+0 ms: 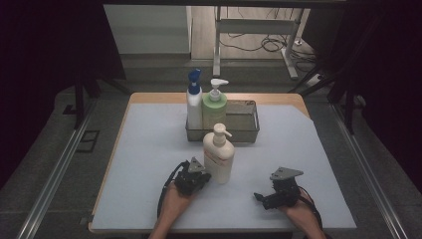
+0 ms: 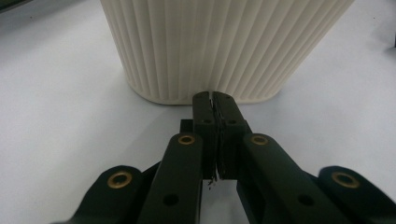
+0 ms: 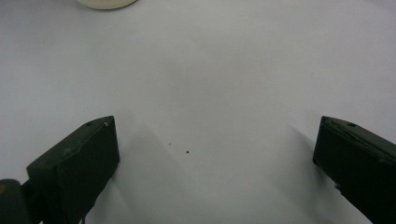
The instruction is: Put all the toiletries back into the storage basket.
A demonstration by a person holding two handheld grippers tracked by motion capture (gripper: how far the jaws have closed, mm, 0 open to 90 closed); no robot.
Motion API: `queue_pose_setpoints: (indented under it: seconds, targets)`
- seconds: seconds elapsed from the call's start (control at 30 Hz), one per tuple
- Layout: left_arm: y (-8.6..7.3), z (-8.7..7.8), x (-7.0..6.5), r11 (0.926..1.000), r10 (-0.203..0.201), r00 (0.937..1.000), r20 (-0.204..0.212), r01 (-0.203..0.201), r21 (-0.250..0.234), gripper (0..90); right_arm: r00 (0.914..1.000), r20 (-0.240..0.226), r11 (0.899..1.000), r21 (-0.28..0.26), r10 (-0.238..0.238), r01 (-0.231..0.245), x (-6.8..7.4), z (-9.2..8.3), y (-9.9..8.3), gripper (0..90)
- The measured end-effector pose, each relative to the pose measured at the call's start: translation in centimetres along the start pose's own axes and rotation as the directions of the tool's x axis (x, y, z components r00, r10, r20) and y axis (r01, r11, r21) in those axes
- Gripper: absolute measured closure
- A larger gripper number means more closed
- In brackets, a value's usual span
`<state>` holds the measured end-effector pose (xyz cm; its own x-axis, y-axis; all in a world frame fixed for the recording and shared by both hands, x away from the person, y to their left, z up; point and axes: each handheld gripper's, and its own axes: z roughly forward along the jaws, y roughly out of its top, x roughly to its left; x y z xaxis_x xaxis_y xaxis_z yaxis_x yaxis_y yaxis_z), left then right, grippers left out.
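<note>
The cream pump bottle (image 1: 219, 155) stands upright on the pale mat (image 1: 144, 164), just in front of the wire basket (image 1: 247, 130) and a bit left of the basket's middle. From the left gripper view its ribbed lower body (image 2: 219, 46) sits right ahead of the tips, base flat on the mat.

The left gripper (image 1: 197, 175) is at the bottle's lower left side, its jaws pressed together with nothing between them. The tips (image 2: 213, 100) look like they reach the foot of the bottle, but I honestly can't say if they touch it or stop just short.

The right gripper (image 1: 263, 198) rests on the mat well to the right of the bottle and nearer the person, jaws spread wide over bare mat (image 3: 205, 70) with nothing in them. The bottle's base (image 3: 106, 3) peeks in at the top edge of the right gripper view.

Behind the bottle, in the left end of the basket, stand a white bottle with a blue spray top (image 1: 194, 102) and, touching it on its right, a green bottle with a white pump (image 1: 215, 107).
</note>
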<state>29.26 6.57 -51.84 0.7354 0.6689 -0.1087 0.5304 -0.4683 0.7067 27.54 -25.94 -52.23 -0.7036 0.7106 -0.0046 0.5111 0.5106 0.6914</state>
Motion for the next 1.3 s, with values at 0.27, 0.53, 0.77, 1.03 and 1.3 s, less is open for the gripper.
queue_pose_setpoints:
  seconds: [0.27,0.53,0.77,1.03,1.3]
  targets:
    - [-0.2,-0.5,-0.3,0.9994,0.028,0.9996,-0.001,-0.028,0.022,80.4,1.0000,-0.001,1.000,-0.001,0.001,-0.001,0.0,0.0,0.0,0.0]
    - [-0.9,-1.7,-0.1,0.9995,0.025,0.9992,-0.031,-0.024,0.020,65.3,1.0000,-0.002,1.000,-0.002,0.000,0.000,0.0,0.0,0.0,0.0]
    - [-1.4,-3.4,0.1,1.0000,0.007,0.9974,-0.072,-0.007,-0.002,48.8,1.0000,-0.001,1.000,-0.002,0.000,0.000,0.0,0.0,0.0,0.0]
    - [-2.6,-5.2,0.3,0.9997,-0.025,0.9905,-0.135,0.024,-0.011,25.6,1.0000,-0.001,1.000,0.001,0.003,-0.003,0.0,0.0,0.0,0.0]
    - [-4.6,-6.7,0.9,0.9981,-0.062,0.9812,-0.183,0.061,-0.010,12.7,1.0000,-0.006,1.000,0.011,0.008,-0.008,0.0,0.0,0.1,0.0]
